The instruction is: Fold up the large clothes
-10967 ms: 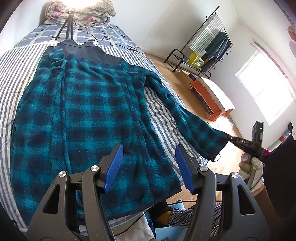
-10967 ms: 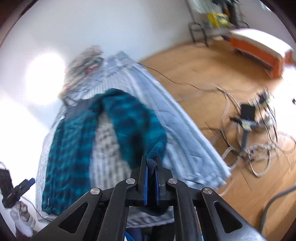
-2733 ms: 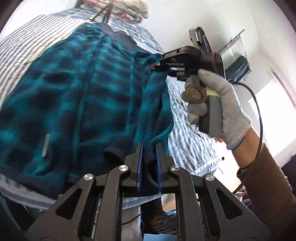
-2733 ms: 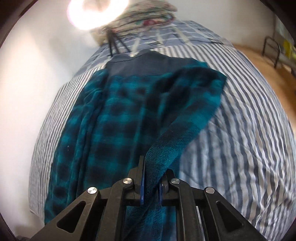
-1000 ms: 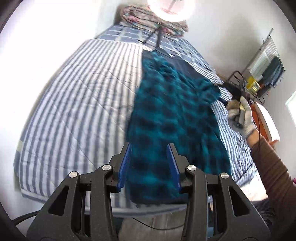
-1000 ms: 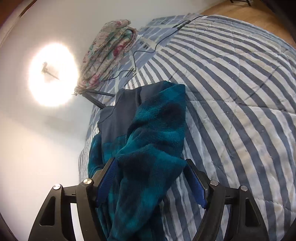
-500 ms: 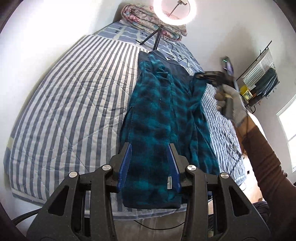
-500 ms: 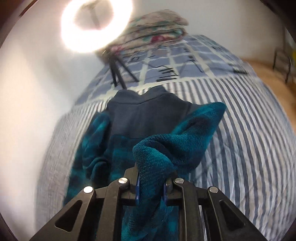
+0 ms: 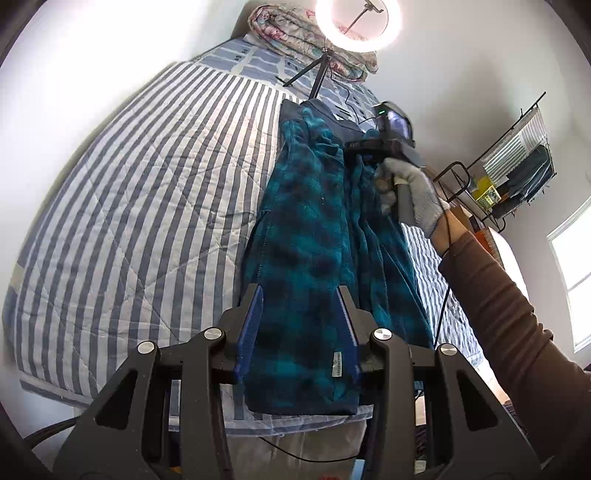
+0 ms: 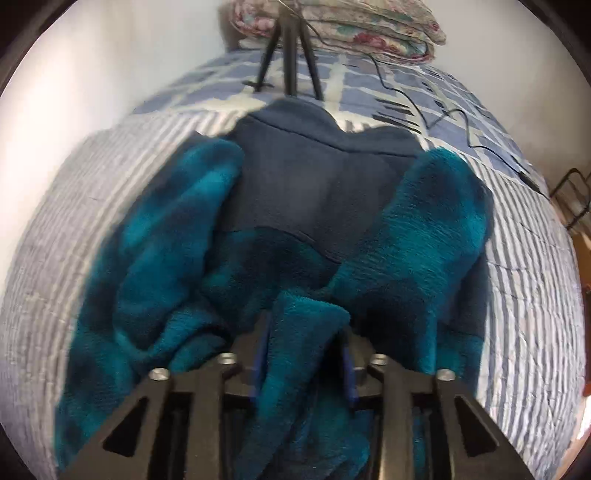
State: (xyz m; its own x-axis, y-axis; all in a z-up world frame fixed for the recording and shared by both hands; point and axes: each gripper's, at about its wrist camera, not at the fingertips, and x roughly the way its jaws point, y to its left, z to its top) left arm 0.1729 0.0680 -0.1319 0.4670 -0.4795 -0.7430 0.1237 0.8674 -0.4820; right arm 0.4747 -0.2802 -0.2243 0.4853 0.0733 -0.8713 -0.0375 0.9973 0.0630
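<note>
The left gripper [image 9: 300, 328] stands part open above the hem, its blue pads clear of the cloth. The right gripper [image 10: 303, 349] has just been opening; a fold of sleeve sits between its jaws, whether pinched cannot be told. The fleece jacket [image 9: 314, 236], teal-black plaid with a navy yoke, plush and thick, lies lengthwise on the striped quilted bedspread [image 9: 147, 192], both sides folded inward.

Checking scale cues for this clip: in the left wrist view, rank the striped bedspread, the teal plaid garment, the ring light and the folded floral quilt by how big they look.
1. striped bedspread
2. teal plaid garment
3. ring light and folded floral quilt: look about alike; both far from the camera, so unranked.
</note>
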